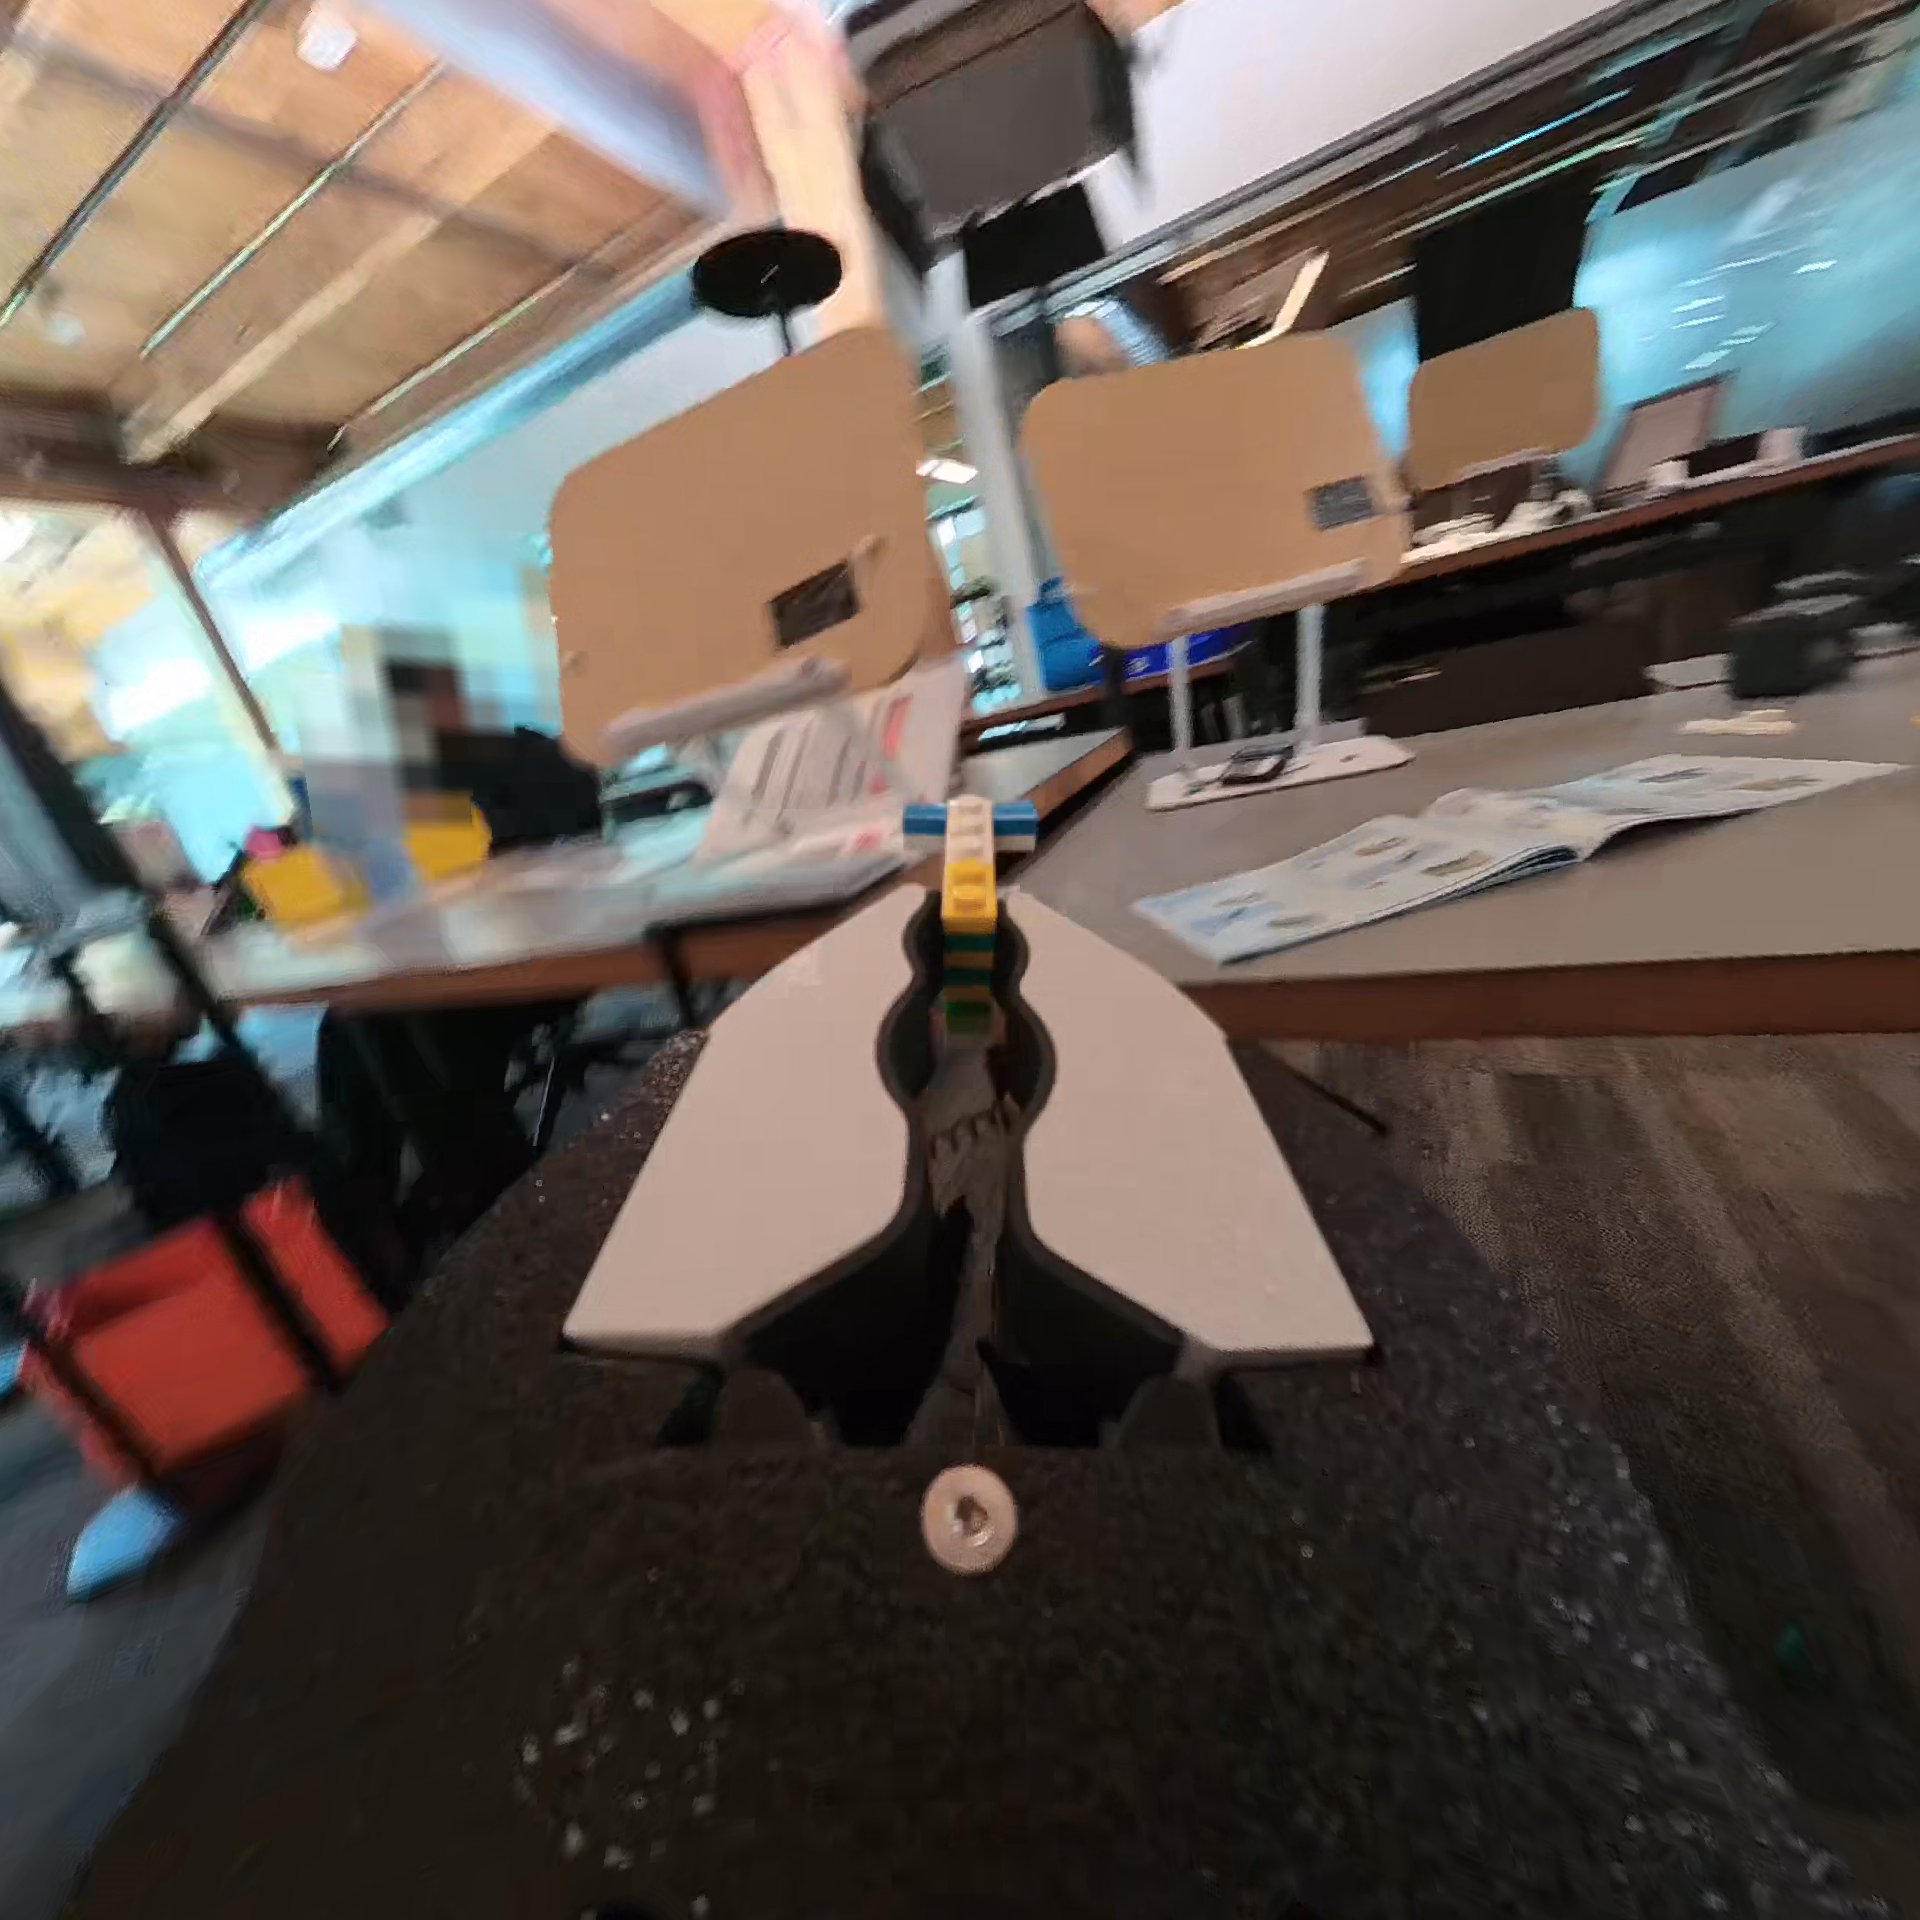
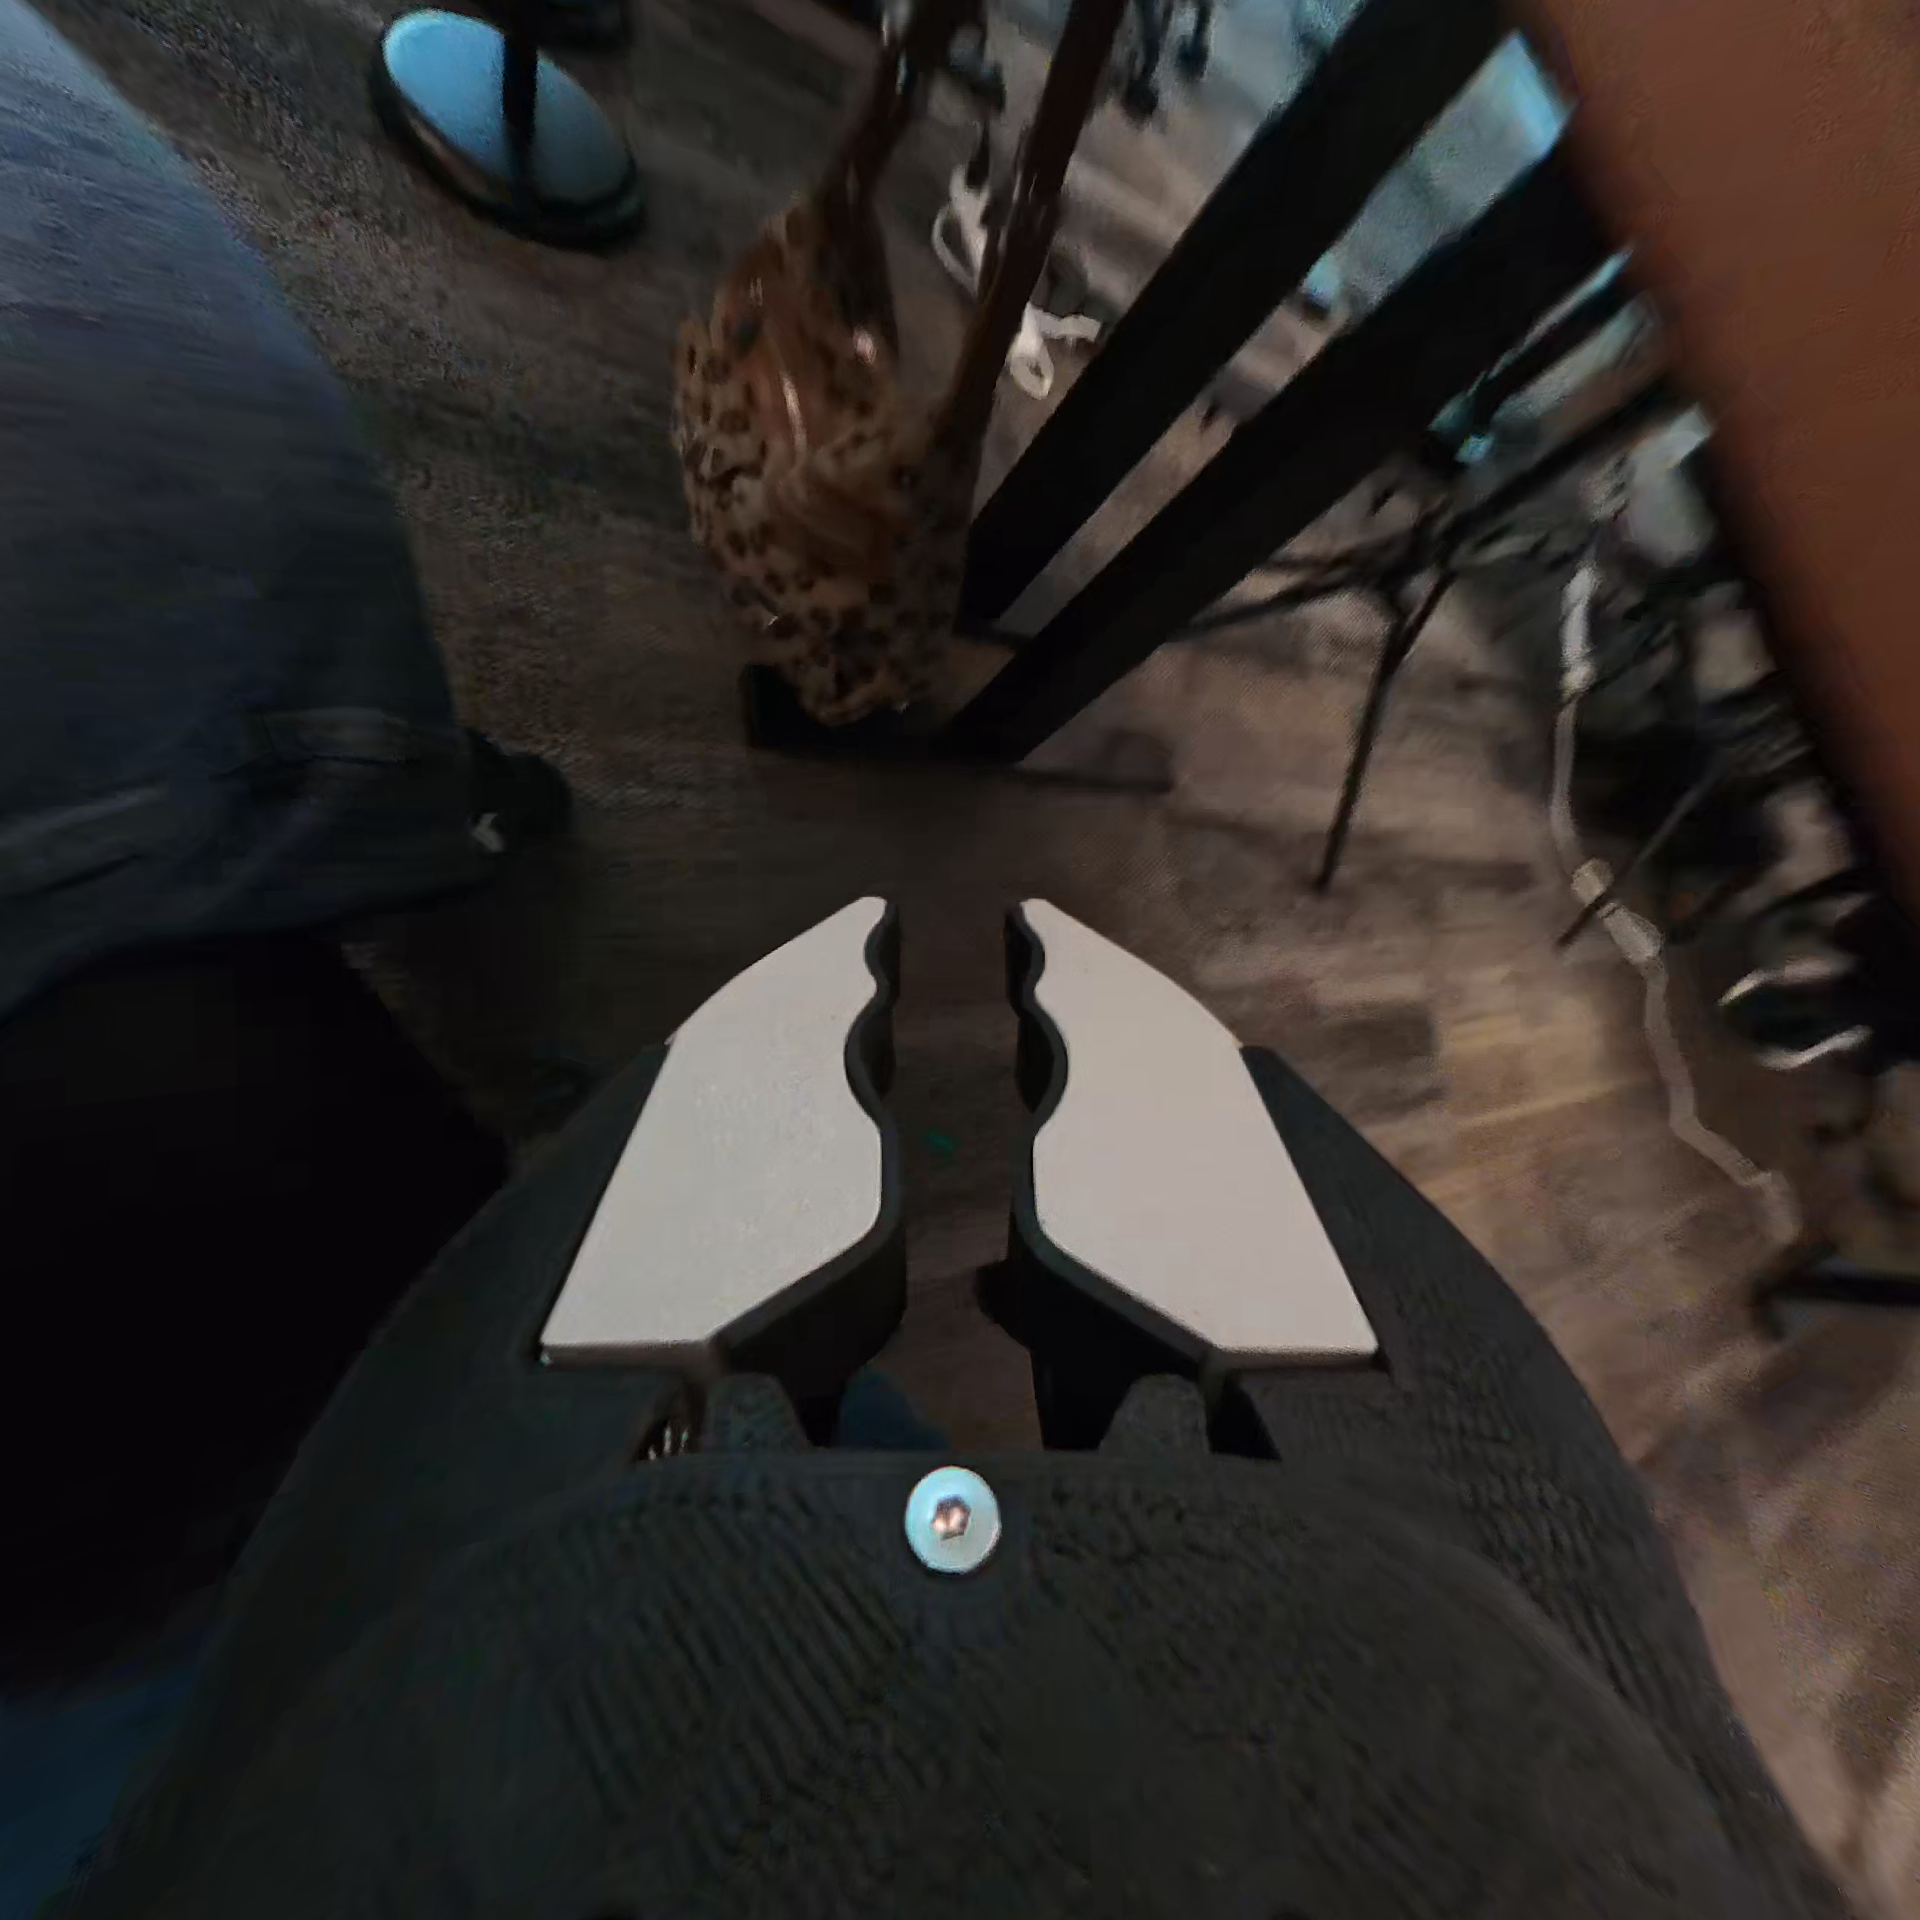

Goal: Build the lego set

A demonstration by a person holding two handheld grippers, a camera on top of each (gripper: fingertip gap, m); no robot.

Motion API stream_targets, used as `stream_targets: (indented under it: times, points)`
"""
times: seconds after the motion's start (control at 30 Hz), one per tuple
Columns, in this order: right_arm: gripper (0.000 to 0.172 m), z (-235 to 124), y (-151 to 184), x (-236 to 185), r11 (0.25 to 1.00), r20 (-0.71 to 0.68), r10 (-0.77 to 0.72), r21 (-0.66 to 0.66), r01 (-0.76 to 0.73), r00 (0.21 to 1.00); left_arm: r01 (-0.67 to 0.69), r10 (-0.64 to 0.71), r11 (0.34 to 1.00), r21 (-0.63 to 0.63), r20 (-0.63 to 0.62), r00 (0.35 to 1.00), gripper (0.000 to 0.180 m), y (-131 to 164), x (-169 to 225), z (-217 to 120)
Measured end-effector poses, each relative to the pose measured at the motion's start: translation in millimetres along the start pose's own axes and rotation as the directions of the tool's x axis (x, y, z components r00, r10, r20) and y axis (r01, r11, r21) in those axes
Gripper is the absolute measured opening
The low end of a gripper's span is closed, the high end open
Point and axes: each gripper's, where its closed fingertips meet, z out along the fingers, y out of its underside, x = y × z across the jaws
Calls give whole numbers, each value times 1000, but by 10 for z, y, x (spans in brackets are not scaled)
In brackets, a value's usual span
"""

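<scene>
The left gripper (image 1: 968, 914) clamped a light, stiff, snap-apart brick stack (image 1: 970, 894) by its lower end, while the right gripper (image 2: 945, 914) hung open and empty.

An open booklet (image 1: 1496, 842) is seen lying flat near the front edge of the grey counter (image 1: 1558, 935). Cardboard-covered monitors (image 1: 1210, 499) are set along its far edge. A leopard-print bag (image 2: 810, 520) is seen on the floor (image 2: 1299, 1039) against a black counter leg (image 2: 1226, 436).
</scene>
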Motion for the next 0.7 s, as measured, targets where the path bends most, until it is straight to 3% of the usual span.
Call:
stream_targets:
  times: [0.03, 0.17, 0.23, 0.33, 0.47, 0.5, 0.57, 0.7]
  points:
    - [19, 159, 96, -57, 998, 18, 51, -34, -51, 999, 41, -40, 999, -35, 51, 998, 9, 101, -111, -166]
    - [19, 937, 485, -254, 941, 94, 308, -179, -288, 947, 77, -53, 991, -108, 210, 976, 8, 214, -357, -837]
    - [22, 1406, 854, -437, 828, 142, 523, -316, -463, 840, 53, -17, 989, -137, 252, 967, 9, 222, -393, -1132]
    - [29, 2110, 1605, -644, 481, 32, 844, -487, -729, 535, 58, 1, 983, -176, 319, 948, 9, 280, -502, -1478]
    - [14, 2916, 2902, -527, -41, -295, 952, -378, -925, 78, 118, 19, 948, -296, 424, 905, 9, 588, -700, -1940]
    - [14, 3082, 3197, -478, -128, -337, 942, -324, -937, -12, 125, 41, 934, -334, 448, 893, 9, 676, -743, -2059]
    - [15, 3334, 3677, -419, -235, -386, 915, -261, -936, -122, 153, 69, 909, -389, 501, 863, 9, 840, -839, -2259]
    - [13, 3665, 4223, -280, -406, -407, 858, -164, -899, -314, 235, 66, 871, -432, 577, 814, 9, 1185, -1040, -2391]
